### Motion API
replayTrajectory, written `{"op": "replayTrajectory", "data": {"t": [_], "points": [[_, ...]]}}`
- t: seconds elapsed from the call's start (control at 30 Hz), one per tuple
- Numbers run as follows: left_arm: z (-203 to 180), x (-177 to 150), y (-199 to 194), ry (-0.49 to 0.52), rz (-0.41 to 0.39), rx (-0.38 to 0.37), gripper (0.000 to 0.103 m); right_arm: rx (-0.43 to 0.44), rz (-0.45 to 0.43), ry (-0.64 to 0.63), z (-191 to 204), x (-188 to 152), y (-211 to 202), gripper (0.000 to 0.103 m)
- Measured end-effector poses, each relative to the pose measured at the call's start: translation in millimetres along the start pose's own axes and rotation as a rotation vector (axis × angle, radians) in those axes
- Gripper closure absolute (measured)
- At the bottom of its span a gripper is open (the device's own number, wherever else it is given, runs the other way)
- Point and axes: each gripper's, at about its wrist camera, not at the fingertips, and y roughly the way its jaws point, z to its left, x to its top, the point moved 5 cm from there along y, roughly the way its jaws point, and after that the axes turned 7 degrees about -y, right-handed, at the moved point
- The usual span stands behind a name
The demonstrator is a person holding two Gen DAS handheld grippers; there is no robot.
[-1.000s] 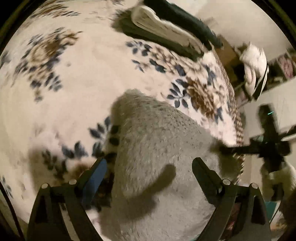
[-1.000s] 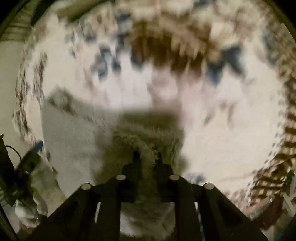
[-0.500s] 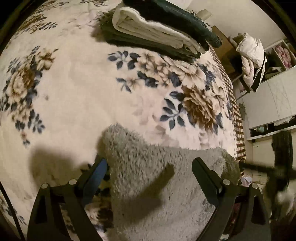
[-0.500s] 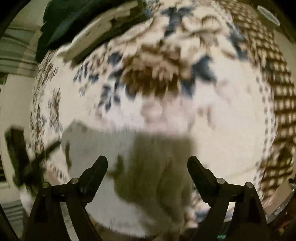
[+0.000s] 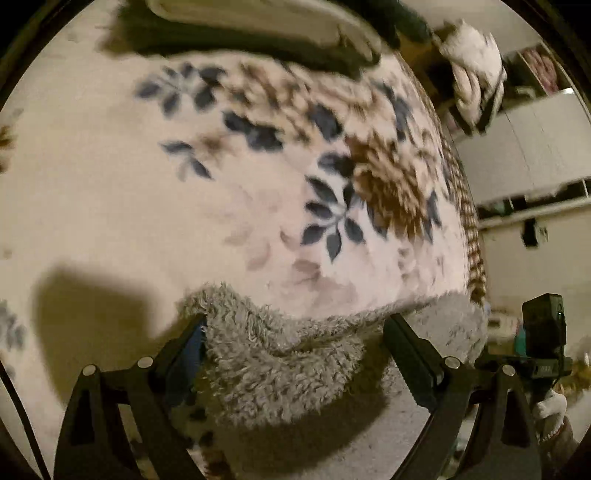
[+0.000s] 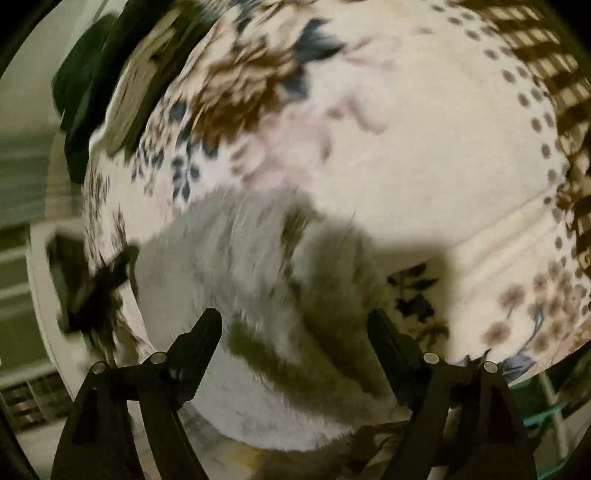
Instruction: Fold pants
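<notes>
The grey fleece pants (image 5: 280,362) lie folded on the floral blanket near the bed's edge. My left gripper (image 5: 295,328) is open, its fingers either side of a raised fold of the fleece, not clamped on it. In the right wrist view the pants (image 6: 236,280) lie below my right gripper (image 6: 295,325), which is open and empty above them. The right gripper and its camera also show at the right edge of the left wrist view (image 5: 543,332).
A stack of folded dark and white clothes (image 5: 258,29) lies at the far side of the floral blanket (image 5: 147,184); it also shows in the right wrist view (image 6: 103,81). White cupboards (image 5: 535,147) and a heap of white cloth (image 5: 472,70) stand beyond the bed's right edge.
My right gripper has opened, let go of the grey pants and drawn back. My left gripper has stayed open and moved lower, close to a fold of the fleece.
</notes>
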Motion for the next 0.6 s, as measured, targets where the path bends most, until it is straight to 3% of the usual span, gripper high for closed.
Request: {"op": "replayTrajectory", "data": {"t": [0.1,0.13,0.2,0.23,0.3,0.37,0.47,0.53,0.6], "points": [[-7.7,-0.8,15.3,0.055,0.095,-0.1,0.013,-0.002,0.037,-0.001,-1.8,-8.3,18.2,0.02],[-11.2,-2.1,19.1,0.053,0.142,-0.157,0.022,-0.007,0.044,0.005,-4.2,-9.3,23.2,0.02],[-19.6,-4.5,20.0,0.022,0.224,-0.325,0.024,0.003,0.054,0.029,-9.7,-6.6,34.8,0.02],[-19.5,-2.8,19.7,-0.002,0.239,-0.373,0.024,0.004,0.055,0.039,-12.4,-6.5,36.8,0.02],[-11.2,-1.1,25.6,-0.064,0.284,-0.416,0.024,-0.001,0.062,0.052,-18.1,-1.3,42.5,0.02],[10.7,3.9,33.9,-0.193,0.297,-0.412,0.023,0.0,0.082,0.055,-20.5,1.4,43.0,0.02],[24.5,13.3,15.4,-0.337,0.202,-0.431,0.017,-0.011,0.086,0.013,-10.2,3.9,35.7,0.017],[22.7,17.3,-16.3,-0.35,0.057,-0.43,0.001,-0.015,0.059,-0.029,1.9,7.4,27.2,0.01],[16.1,13.7,-54.8,-0.332,-0.091,-0.412,0.001,-0.004,0.028,-0.077,11.9,5.4,15.8,0.01]]}}
